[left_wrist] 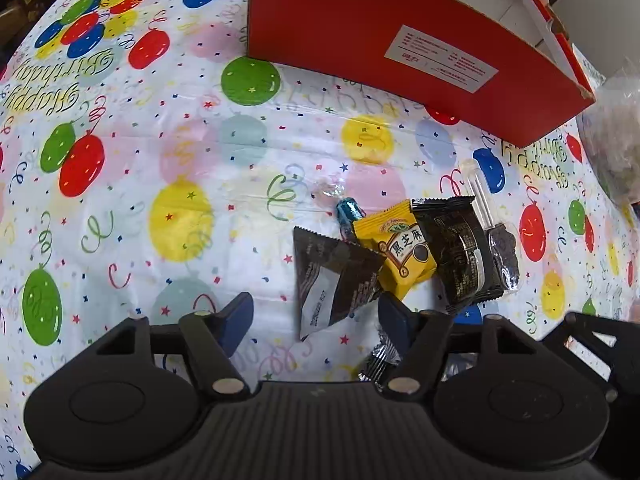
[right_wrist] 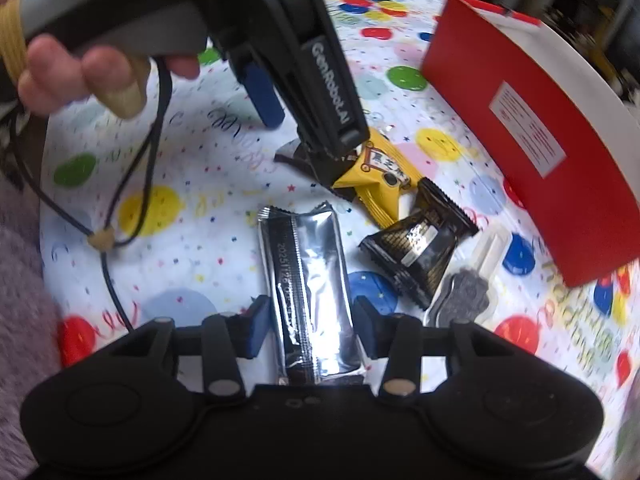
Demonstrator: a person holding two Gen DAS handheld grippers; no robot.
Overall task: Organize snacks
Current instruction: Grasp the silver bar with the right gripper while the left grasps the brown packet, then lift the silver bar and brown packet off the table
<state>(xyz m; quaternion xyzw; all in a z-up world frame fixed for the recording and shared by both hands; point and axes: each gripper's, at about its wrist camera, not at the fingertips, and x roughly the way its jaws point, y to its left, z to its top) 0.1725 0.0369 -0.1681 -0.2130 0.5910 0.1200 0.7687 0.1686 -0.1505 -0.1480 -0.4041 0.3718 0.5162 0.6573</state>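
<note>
Several snack packets lie on a balloon-print tablecloth (left_wrist: 160,140). My left gripper (left_wrist: 316,300) is open, pointing down at a black triangular packet (left_wrist: 332,276). The packet's right edge is by the right pad and the left pad stands clear of it. In the right wrist view a hand holds the left gripper (right_wrist: 300,144) over that packet. My right gripper (right_wrist: 312,320) has its pads against both long edges of a silver foil packet (right_wrist: 308,264). Beside them lie a yellow sesame packet (left_wrist: 400,252), a black-and-gold packet (left_wrist: 460,252) and a clear-wrapped dark treat (left_wrist: 504,252).
A red cardboard box (left_wrist: 360,20) stands open at the back right, close behind the snacks. A blue foil candy (left_wrist: 348,210) and a clear-wrapped candy (left_wrist: 328,190) lie near the yellow packet. A crinkled clear bag (left_wrist: 616,140) is at the far right. A black cable (right_wrist: 152,140) hangs from the left gripper.
</note>
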